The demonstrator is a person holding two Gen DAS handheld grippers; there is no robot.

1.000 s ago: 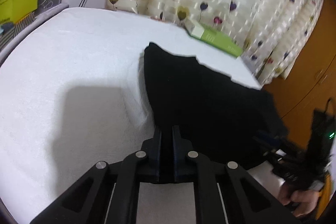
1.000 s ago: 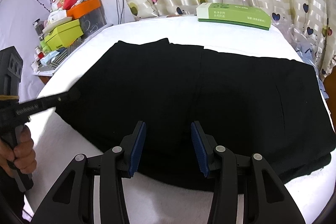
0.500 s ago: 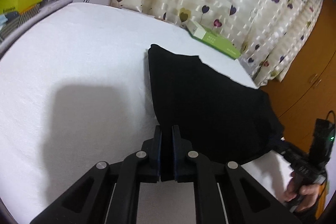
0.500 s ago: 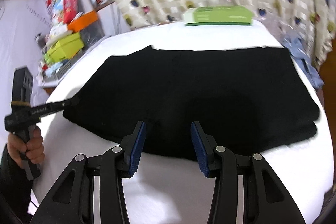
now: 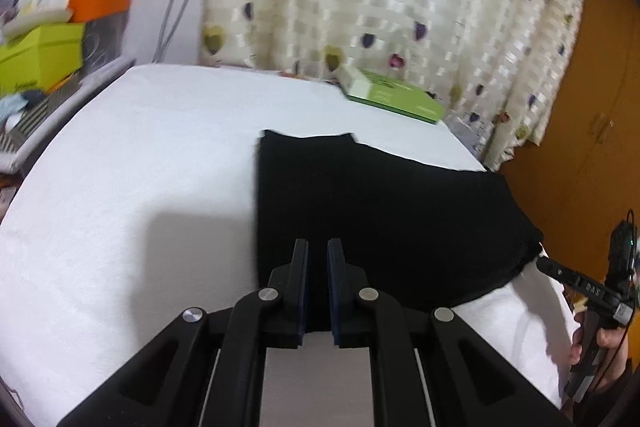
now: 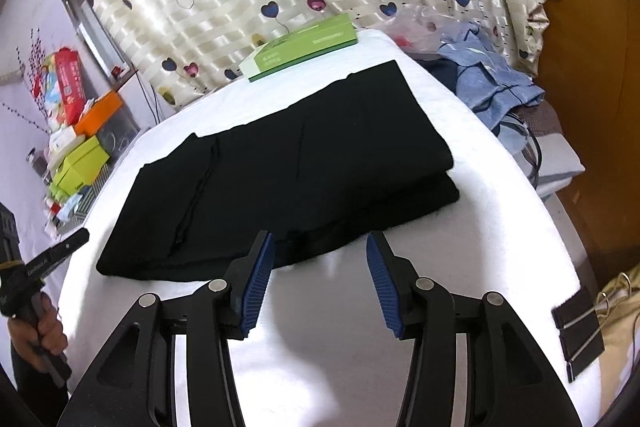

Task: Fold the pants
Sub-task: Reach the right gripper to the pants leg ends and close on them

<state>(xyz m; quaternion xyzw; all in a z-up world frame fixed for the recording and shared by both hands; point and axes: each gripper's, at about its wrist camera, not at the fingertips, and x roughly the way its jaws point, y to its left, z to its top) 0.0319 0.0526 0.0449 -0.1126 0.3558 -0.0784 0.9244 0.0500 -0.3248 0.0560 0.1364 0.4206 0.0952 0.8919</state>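
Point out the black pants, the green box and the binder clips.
black pants (image 6: 304,163): right wrist view, middle of top layer.
green box (image 6: 308,45): right wrist view, its lid.
binder clips (image 6: 578,333): right wrist view, black clip body.

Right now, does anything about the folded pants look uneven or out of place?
Slightly. At the right end of the black pants, the top layer stops short of the bottom layer, so the edges are stepped, not flush. Nothing looks spilled or damaged.

no legible text anywhere
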